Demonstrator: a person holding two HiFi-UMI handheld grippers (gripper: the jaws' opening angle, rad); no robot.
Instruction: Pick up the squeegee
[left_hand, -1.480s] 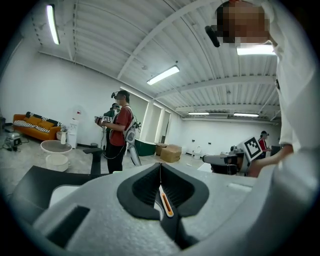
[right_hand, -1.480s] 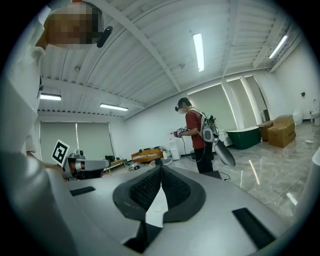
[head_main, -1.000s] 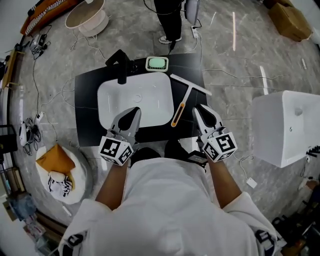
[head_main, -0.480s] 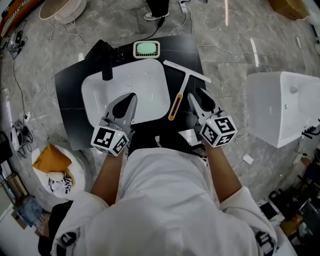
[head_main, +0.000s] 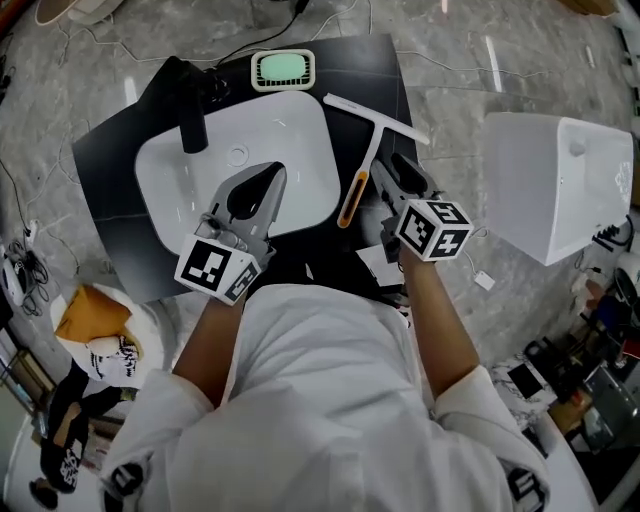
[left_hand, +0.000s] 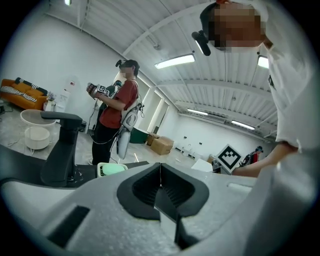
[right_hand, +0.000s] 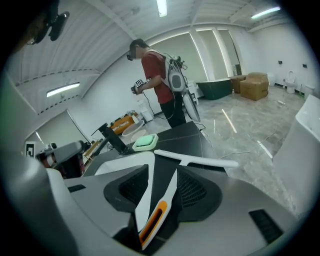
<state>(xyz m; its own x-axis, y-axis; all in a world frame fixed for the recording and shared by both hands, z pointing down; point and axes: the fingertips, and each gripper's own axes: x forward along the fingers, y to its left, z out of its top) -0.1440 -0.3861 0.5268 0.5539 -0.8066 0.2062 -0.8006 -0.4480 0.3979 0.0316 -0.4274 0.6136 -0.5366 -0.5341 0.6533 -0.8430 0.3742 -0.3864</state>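
Observation:
The squeegee (head_main: 362, 165) lies flat on the black counter to the right of the white sink, its white blade (head_main: 375, 117) at the far end and its orange-trimmed handle (head_main: 349, 207) towards me. My right gripper (head_main: 384, 166) points down beside the handle. In the right gripper view its jaws are opening and the handle (right_hand: 165, 192) lies in the gap between them (right_hand: 163, 168), not pressed by either pad. My left gripper (head_main: 270, 174) hovers over the sink basin, shut and empty (left_hand: 160, 165).
The white sink (head_main: 305, 120) is set in a black counter (head_main: 110, 190), with a black faucet (head_main: 190, 110) at its far left and a green soap dish (head_main: 283, 68) behind it. A white fixture (head_main: 550, 180) stands to the right. A person in red (left_hand: 120, 107) stands beyond the counter.
My right gripper has come down over the squeegee handle and its jaws have opened. My left gripper has moved forward and lower over the basin.

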